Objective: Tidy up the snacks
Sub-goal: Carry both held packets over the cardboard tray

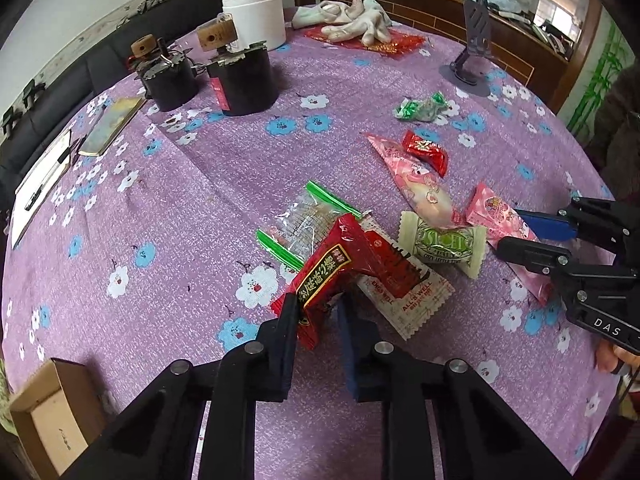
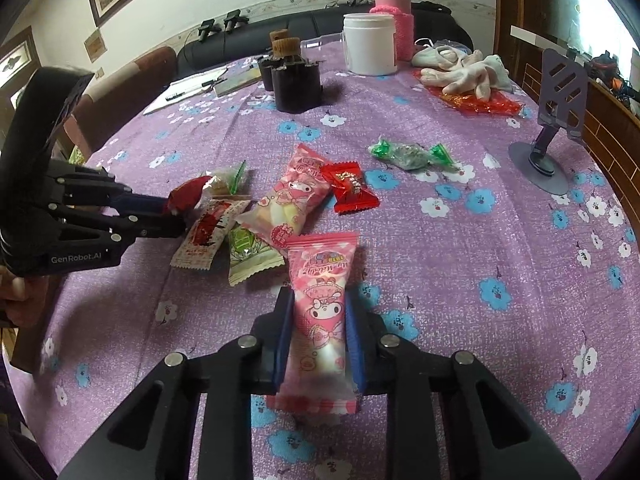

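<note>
Your right gripper (image 2: 319,332) clamps the pink marshmallow pack (image 2: 322,312) — long axis along the fingers; your left gripper (image 1: 319,320) clamps the red snack packet (image 1: 328,276) mid-tablecloth (image 1: 160,220).

Right gripper (image 2: 319,320) lower centre, pads pressed on pink marshmallow packet (image 2: 320,304); left gripper (image 2: 178,212) at left edge, clamping red snack packet (image 2: 188,196); purple floral tablecloth (image 2: 460,272) beneath

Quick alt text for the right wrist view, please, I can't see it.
The right gripper is shut on a pink marshmallow packet over a purple flowered tablecloth. At left, the left gripper pinches a red snack packet beside more loose snacks.
</note>
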Action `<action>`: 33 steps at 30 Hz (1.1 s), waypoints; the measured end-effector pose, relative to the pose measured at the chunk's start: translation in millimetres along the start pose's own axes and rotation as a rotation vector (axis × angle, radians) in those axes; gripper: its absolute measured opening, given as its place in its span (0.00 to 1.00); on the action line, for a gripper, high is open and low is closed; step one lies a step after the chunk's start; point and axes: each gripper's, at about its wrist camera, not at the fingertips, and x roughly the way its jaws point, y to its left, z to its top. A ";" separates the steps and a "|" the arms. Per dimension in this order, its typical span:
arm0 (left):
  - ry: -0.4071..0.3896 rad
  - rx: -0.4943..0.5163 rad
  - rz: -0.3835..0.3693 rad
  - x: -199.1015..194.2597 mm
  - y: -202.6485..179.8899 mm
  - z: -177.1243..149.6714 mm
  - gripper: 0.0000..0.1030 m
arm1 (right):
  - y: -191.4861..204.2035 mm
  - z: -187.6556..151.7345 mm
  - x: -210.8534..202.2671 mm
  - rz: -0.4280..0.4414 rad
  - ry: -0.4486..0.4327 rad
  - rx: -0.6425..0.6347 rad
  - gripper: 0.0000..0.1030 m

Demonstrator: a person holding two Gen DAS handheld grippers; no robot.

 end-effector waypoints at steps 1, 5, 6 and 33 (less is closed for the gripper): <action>-0.006 -0.007 -0.005 -1.1 -0.7 -1.1 0.18 | -0.5 0.0 -1.7 0.004 -0.006 0.003 0.23; -0.025 -0.031 -0.012 -5.4 -2.6 -4.8 0.18 | -1.5 0.8 -8.3 0.015 -0.024 0.004 0.23; -0.030 -0.040 -0.011 -6.8 -2.4 -6.0 0.18 | -1.8 1.4 -10.1 0.018 -0.028 0.004 0.23; -0.250 -0.619 0.276 -151.4 96.2 -150.1 0.19 | 133.0 22.2 -29.6 0.260 -0.072 -0.217 0.23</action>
